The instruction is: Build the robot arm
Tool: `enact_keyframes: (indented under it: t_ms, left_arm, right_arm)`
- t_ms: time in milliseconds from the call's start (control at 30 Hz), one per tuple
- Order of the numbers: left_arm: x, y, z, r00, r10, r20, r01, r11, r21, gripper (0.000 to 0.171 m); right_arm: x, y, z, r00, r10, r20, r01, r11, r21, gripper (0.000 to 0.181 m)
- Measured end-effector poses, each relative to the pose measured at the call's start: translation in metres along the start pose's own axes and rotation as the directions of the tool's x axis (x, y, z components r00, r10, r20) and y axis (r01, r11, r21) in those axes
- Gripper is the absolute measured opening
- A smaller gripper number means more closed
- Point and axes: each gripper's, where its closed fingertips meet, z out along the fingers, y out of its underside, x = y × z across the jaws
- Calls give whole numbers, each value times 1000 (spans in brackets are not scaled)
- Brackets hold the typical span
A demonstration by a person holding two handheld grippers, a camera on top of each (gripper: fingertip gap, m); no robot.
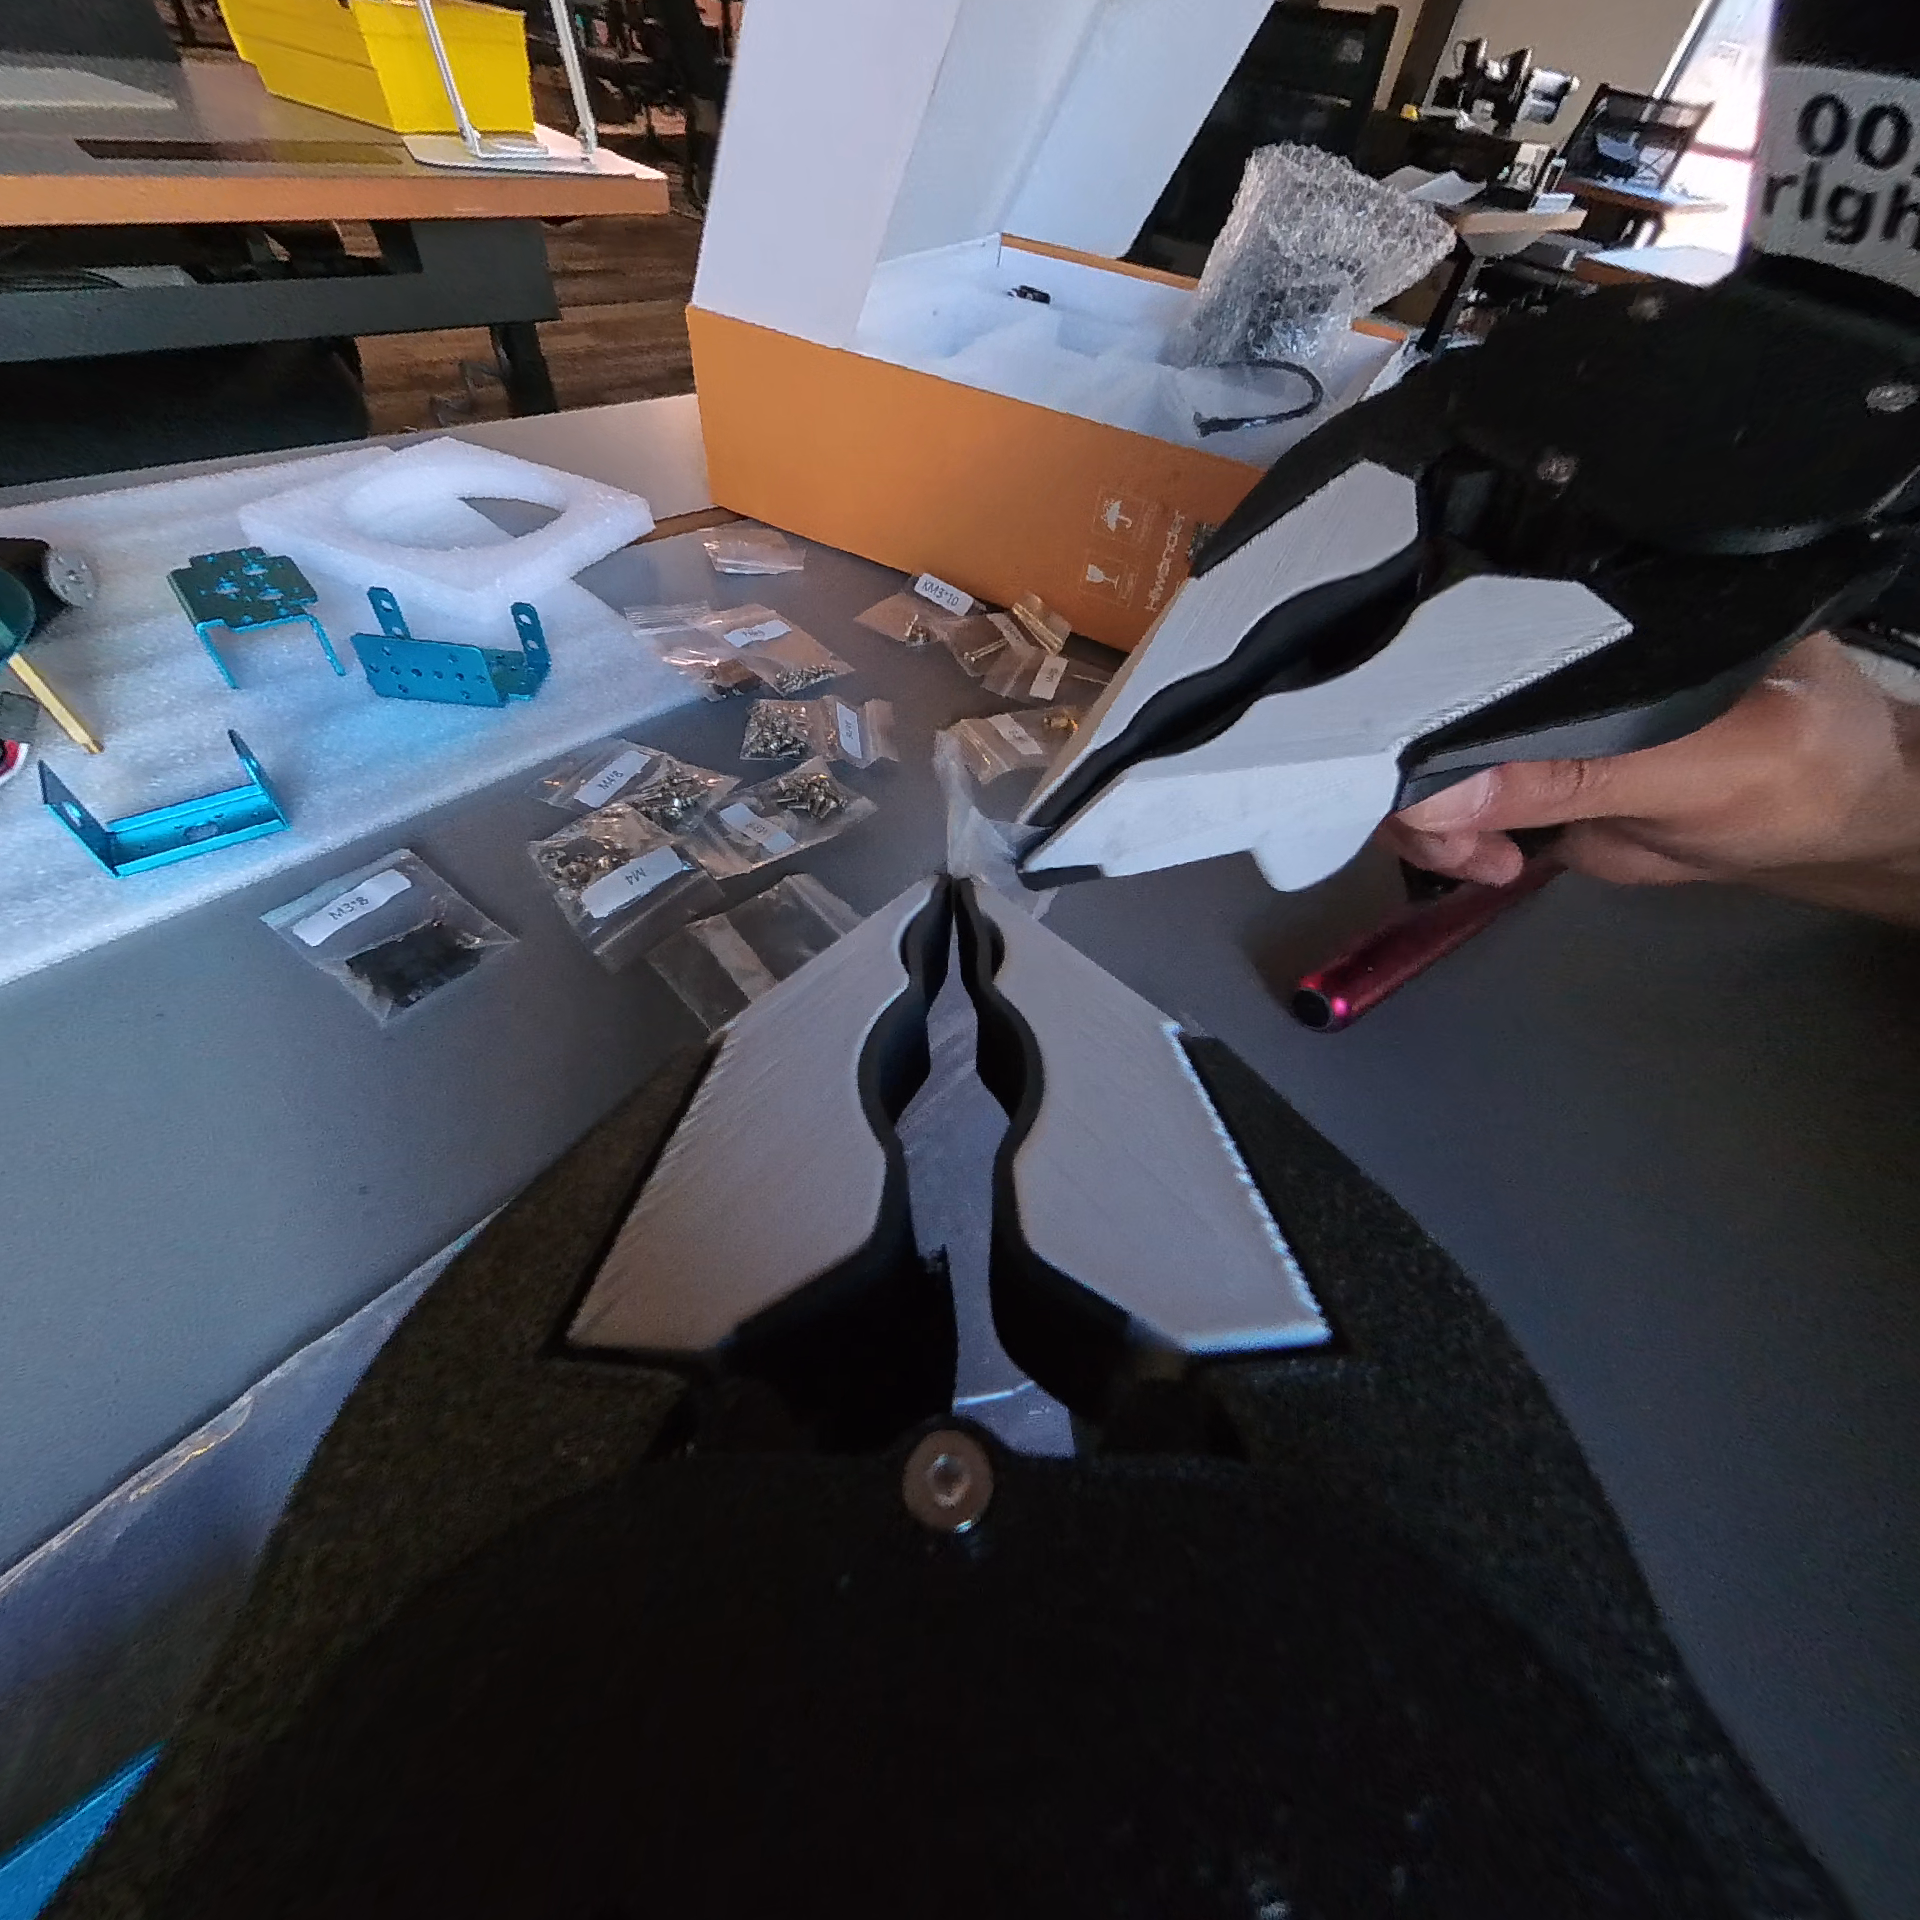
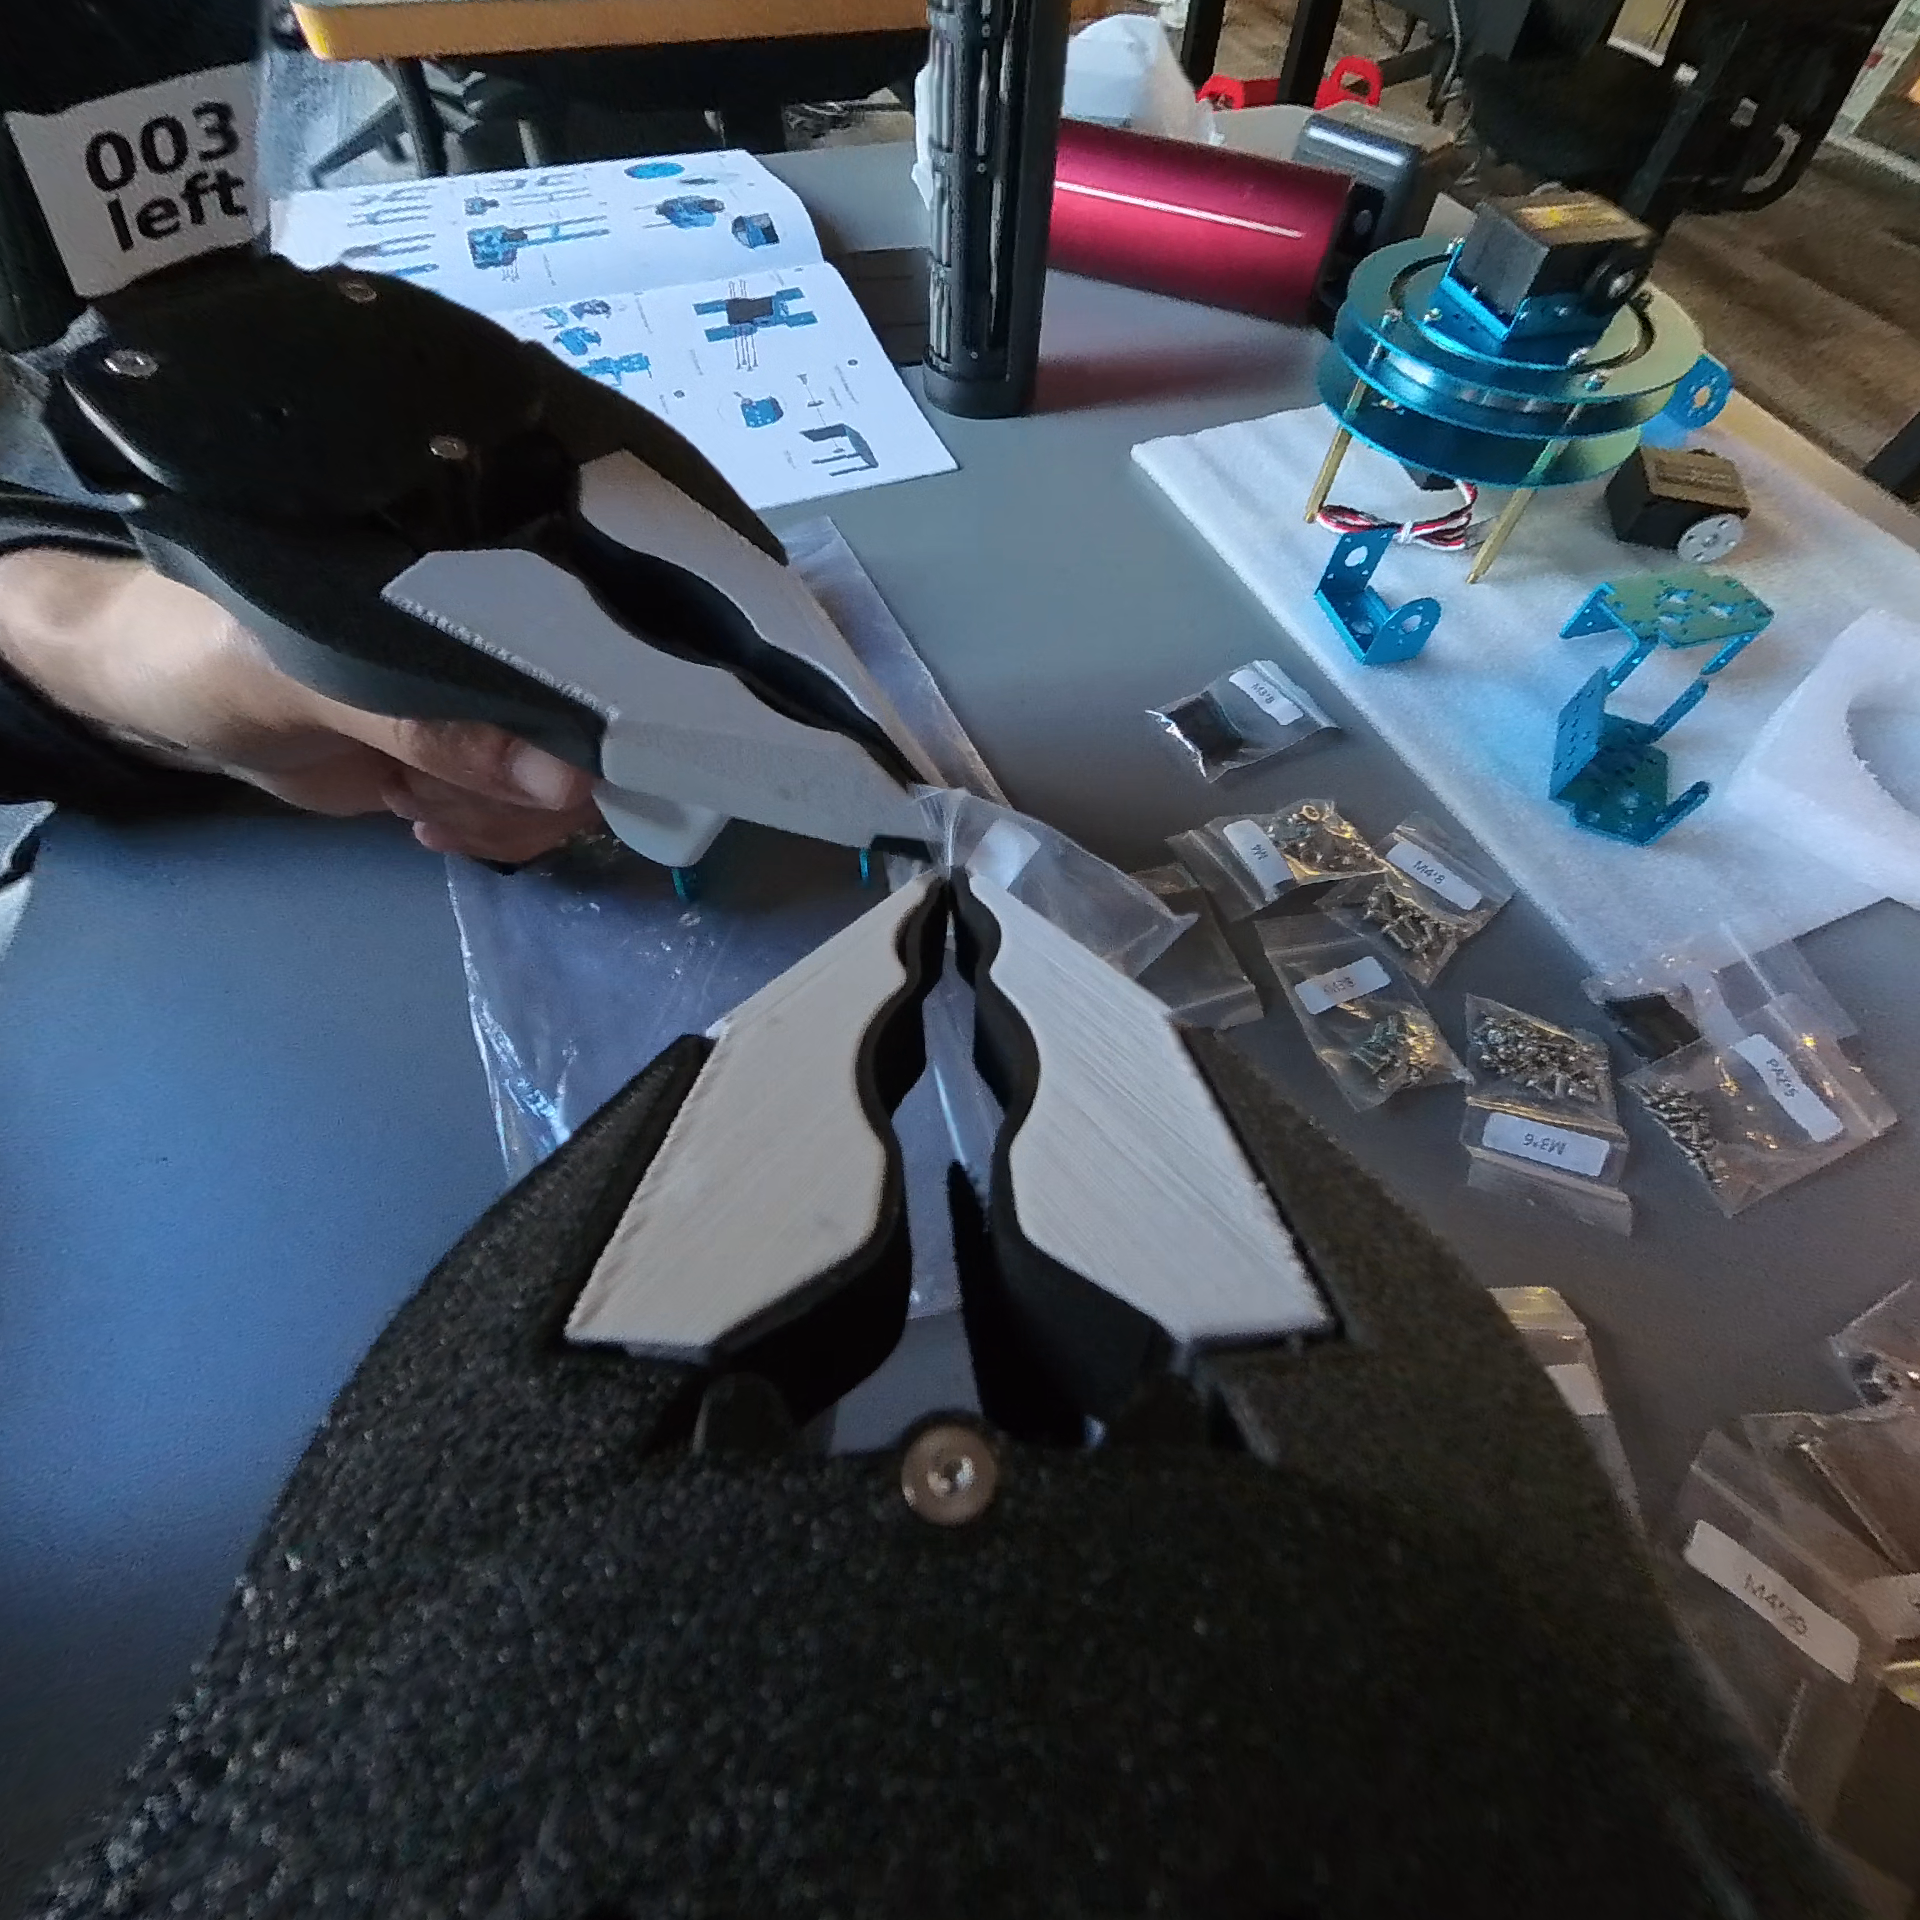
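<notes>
A small clear plastic bag (image 2: 1081,894) with a white label hangs between the two grippers above the grey table (image 2: 1049,603). My right gripper (image 2: 951,883) is shut, its tips pinching one edge of the bag. My left gripper (image 1: 954,885) is shut and pinches the same bag (image 1: 982,831) right beside it. The left gripper also shows in the right wrist view (image 2: 914,805), coming in from the left with a hand on it. The right gripper shows in the left wrist view (image 1: 1029,868), coming in from the right. The two sets of tips almost touch.
Several small labelled bags of screws (image 1: 634,883) lie on the table. Blue metal brackets (image 1: 447,665) rest on white foam. An open orange box (image 1: 935,457) stands behind. A red tool handle (image 1: 1382,966), a booklet (image 2: 644,291), a blue round assembly (image 2: 1507,343) and a large clear bag (image 2: 582,966) lie nearby. My two grippers' fingertips are within a few centimetres of each other. Left tips and right tips are each some 30 centimeters from the blue round assembly (image 2: 1507,343).
</notes>
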Motion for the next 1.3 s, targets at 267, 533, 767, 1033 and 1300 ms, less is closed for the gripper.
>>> enact_keyframes:
  t_ms: [267, 533, 767, 1033, 1300]
  left_arm:
    - [11, 8, 5, 998, 69, -10, -69, 997, -31, 0]
    - [-3, 12, 3, 1000, 0, -3, 0, 998, -62, 0]
    - [15, 11, -3, 946, -230, -230, 213, 972, -98, 0]
    - [32, 11, -6, 830, -412, -376, 377, 911, -168, 0]
    - [31, 11, -8, 789, -458, -410, 420, 889, -185, 0]
  right_arm:
    - [1, -2, -1, 991, -112, -69, 112, 994, 0, 0]
    - [-4, 3, 3, 954, -268, -130, 266, 963, -38, 4]
    - [-19, 5, -6, 765, -636, -98, 638, 770, -12, 61]
    - [-21, 14, 2, 731, -674, -110, 674, 738, -35, 57]
    - [-28, 8, -4, 750, -655, -91, 658, 753, 11, 21]
